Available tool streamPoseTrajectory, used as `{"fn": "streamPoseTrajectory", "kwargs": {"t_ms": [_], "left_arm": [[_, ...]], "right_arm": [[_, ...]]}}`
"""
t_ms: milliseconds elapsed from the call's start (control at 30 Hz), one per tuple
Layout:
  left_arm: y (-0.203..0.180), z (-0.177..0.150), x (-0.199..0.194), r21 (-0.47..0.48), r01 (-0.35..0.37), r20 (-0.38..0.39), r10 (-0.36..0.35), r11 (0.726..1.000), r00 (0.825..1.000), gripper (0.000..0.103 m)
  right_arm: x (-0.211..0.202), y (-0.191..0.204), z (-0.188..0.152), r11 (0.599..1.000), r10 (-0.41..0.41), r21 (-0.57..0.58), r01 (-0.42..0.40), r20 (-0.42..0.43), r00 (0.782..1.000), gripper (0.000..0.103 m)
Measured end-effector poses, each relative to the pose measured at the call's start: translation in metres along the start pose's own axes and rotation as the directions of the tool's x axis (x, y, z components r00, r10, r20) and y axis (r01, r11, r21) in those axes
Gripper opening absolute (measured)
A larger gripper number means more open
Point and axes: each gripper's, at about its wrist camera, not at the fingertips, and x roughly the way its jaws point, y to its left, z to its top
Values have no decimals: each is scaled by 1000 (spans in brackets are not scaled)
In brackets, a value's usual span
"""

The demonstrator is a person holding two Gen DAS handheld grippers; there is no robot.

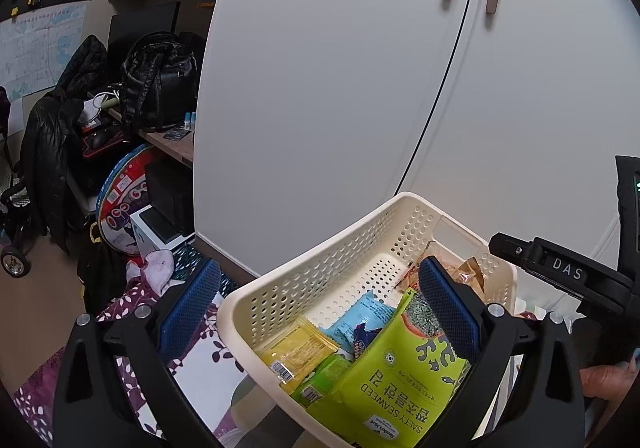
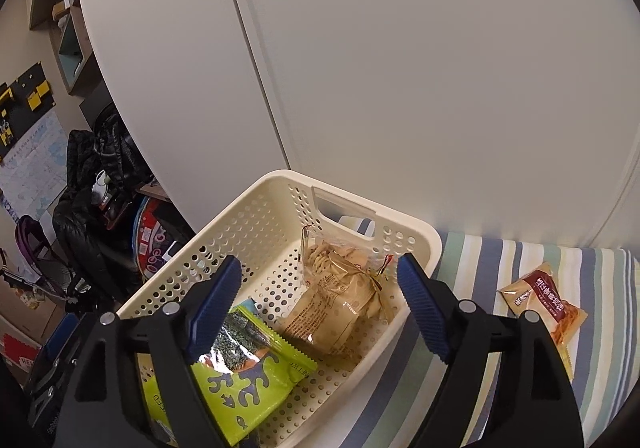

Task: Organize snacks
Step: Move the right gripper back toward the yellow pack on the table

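Sitting on striped bedding (image 2: 500, 260), cream basket (image 2: 256, 204) holds seaweed pack (image 2: 256, 380), tan cracker bag (image 2: 340, 300), yellow packet (image 1: 298, 352). Red snack pack (image 2: 544, 300) lies outside, right. Left gripper (image 1: 320, 312) and right gripper (image 2: 320, 304): jaws wide, empty.

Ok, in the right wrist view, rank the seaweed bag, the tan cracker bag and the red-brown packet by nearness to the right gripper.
1. Seaweed bag, at its left finger, in the basket.
2. Tan cracker bag, ahead, mid-basket.
3. Red-brown packet, right, outside on the striped cloth.
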Motion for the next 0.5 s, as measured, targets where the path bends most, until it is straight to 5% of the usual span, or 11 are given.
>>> {"fn": "streamPoseTrajectory", "kwargs": {"t_ms": [500], "left_arm": [[-8, -1, 1, 17, 4, 5, -4, 1000, 1000, 101]], "right_arm": [[-12, -14, -13, 1000, -21, 5, 21, 8, 1000, 87]]}}
